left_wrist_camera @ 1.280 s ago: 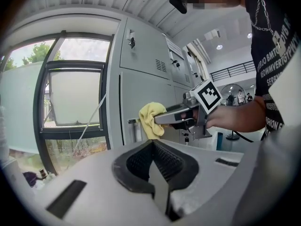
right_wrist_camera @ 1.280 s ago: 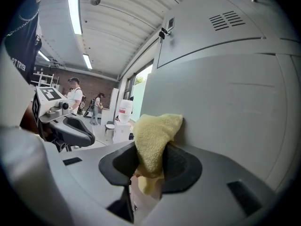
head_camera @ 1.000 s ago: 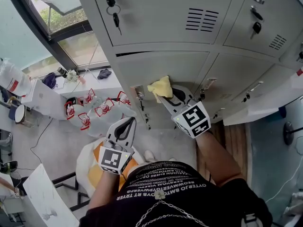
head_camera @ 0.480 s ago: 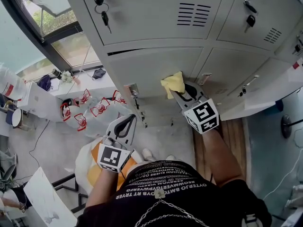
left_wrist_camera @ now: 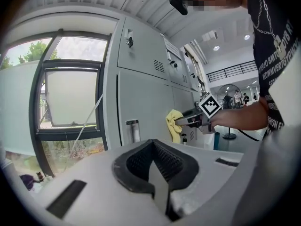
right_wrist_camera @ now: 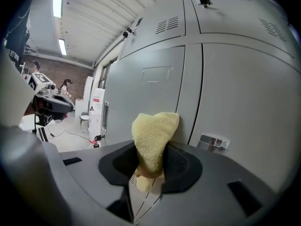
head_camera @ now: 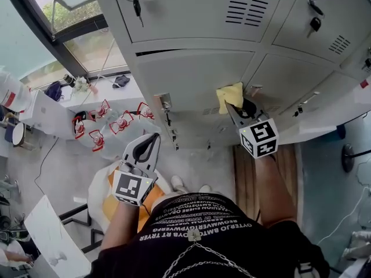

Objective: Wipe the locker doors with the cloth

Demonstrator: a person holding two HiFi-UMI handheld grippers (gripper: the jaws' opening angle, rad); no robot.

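Yellow cloth (right_wrist_camera: 153, 136) pinched in right gripper (right_wrist_camera: 146, 175)

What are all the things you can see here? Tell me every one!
locker doors: several, grey, filling the wall ahead
keys: two, dark, hanging from locks on the upper doors
vent slots: two sets, dark, in the upper doors
cloth: one, yellow, pressed on a lower door
window: one, dark frame, left of the lockers
bags: several, white with red print, on the floor by the window
wooden floor strip: one, brown, under the right arm
shirt: one, black with white print, on the person
left gripper: one, grey, jaws together and empty, held low
right gripper: one, grey, jaws closed on the cloth
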